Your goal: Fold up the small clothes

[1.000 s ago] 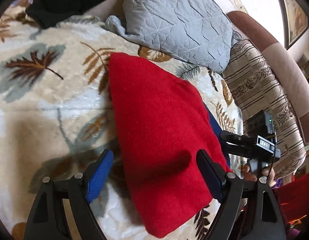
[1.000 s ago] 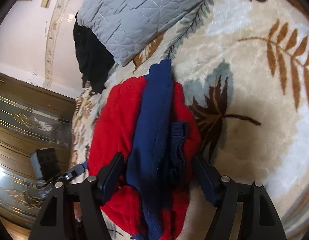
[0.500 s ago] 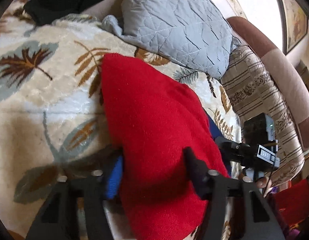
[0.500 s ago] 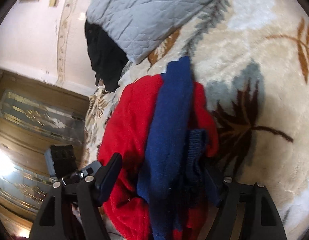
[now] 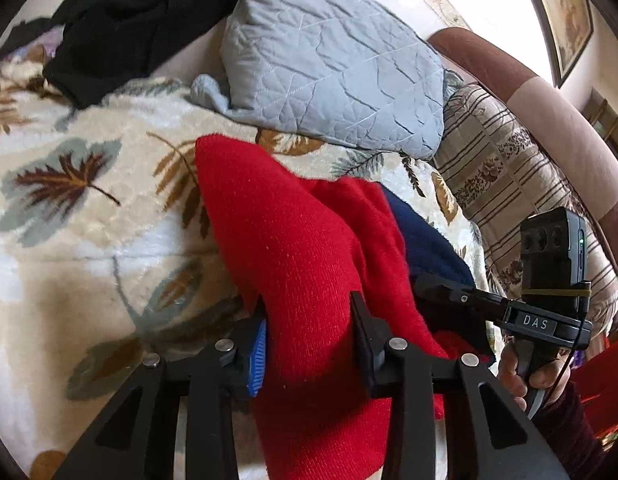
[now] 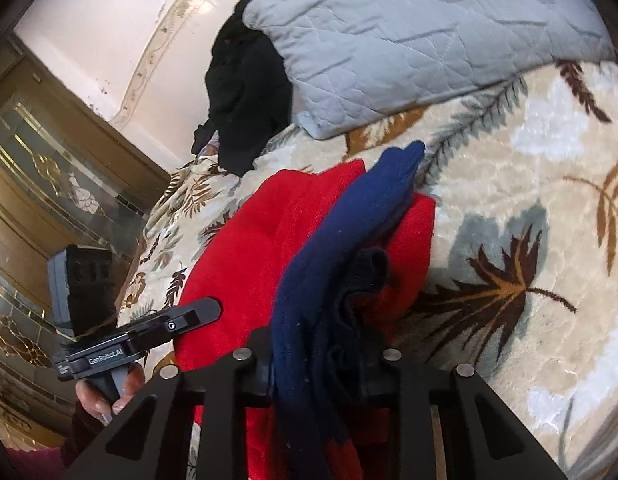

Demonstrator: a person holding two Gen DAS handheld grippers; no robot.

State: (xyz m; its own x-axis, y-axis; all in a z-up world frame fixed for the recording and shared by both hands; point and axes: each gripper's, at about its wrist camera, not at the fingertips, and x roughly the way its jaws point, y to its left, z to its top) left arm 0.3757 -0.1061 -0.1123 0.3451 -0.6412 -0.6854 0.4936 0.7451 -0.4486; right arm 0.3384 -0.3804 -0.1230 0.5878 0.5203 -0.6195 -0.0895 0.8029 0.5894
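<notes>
A small red knit garment [image 5: 293, 248] with navy blue trim [image 5: 425, 240] lies bunched on a leaf-patterned blanket [image 5: 69, 208]. My left gripper [image 5: 309, 344] is shut on the red fabric at its near edge, lifting a fold. In the right wrist view the same red garment [image 6: 245, 256] has its navy part [image 6: 341, 240] draped over it. My right gripper [image 6: 321, 360] is shut on the navy and red cloth. Each gripper shows in the other's view, the right one [image 5: 445, 292] and the left one [image 6: 189, 316].
A grey quilted pillow [image 5: 333, 60] lies just behind the garment. A black garment [image 5: 129, 16] is heaped at the far left. A striped cushion [image 5: 505, 168] and brown sofa back [image 5: 549, 96] sit at the right. A glass-panelled cabinet [image 6: 37, 184] stands beyond the bed.
Both grippers were open around the garment a second ago. They have closed on the cloth and the fabric has bunched and risen between them.
</notes>
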